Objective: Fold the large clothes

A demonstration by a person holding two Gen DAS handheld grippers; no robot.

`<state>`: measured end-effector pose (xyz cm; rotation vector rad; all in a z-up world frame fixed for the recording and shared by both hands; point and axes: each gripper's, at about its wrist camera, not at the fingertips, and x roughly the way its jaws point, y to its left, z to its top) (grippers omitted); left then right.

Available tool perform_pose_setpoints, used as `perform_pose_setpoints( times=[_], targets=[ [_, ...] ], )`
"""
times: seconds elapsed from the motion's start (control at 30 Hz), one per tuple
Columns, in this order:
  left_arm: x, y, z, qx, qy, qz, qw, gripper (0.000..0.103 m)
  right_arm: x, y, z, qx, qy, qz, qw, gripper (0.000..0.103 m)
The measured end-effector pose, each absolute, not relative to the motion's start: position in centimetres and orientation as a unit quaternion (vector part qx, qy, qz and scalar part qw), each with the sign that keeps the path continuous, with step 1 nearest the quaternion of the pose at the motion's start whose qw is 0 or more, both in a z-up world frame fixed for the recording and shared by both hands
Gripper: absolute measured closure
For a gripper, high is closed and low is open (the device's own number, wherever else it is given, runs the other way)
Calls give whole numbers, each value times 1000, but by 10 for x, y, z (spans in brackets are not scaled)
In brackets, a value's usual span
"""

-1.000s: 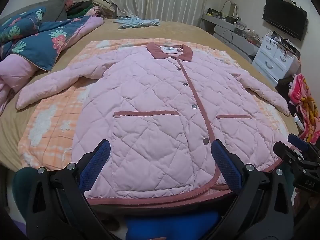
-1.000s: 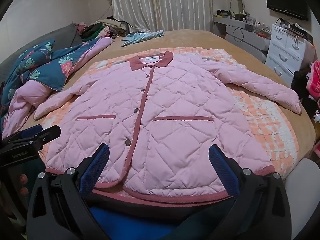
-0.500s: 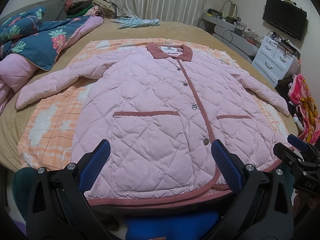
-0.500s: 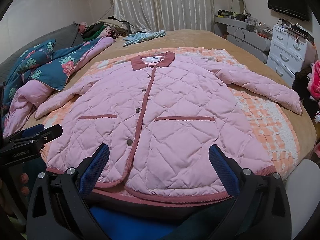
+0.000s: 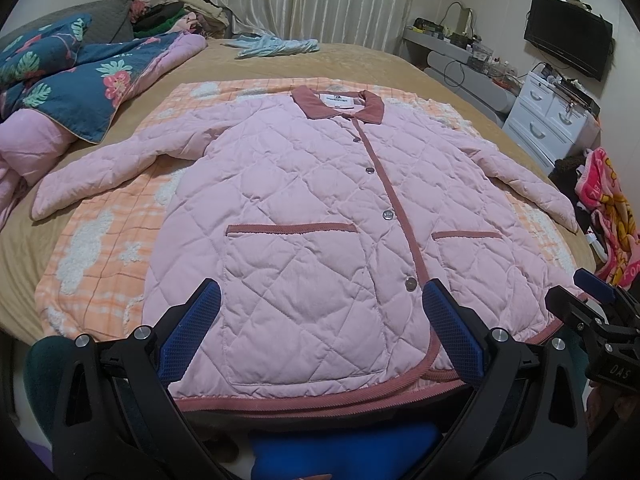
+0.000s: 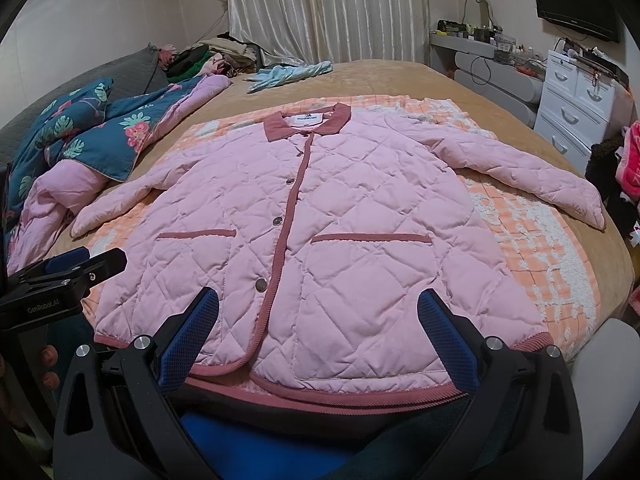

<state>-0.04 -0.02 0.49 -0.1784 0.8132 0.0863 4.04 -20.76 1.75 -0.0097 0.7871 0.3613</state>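
Your left gripper [image 5: 320, 328] and right gripper [image 6: 316, 332] both hover at the hem with fingers spread wide, holding nothing. The pink quilted jacket [image 5: 304, 208] lies flat, buttoned, sleeves out, on an orange checked blanket [image 5: 100, 248] on the bed [image 5: 360, 56].

Both wrist cameras are looking from the foot of the bed [image 5: 360, 56] toward the curtains [image 6: 320, 8], close above the jacket's [image 5: 320, 208] hem; the left is sitting further left, and both are sharing the whole jacket.
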Motion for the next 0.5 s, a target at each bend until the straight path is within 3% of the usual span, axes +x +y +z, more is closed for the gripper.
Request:
perform_pose_setpoints(
  times=[0.5],
  targets=[
    [8,-3,6,-84,399,42,912,8,42,-206,19,-3,383,171,908,4]
  ],
)
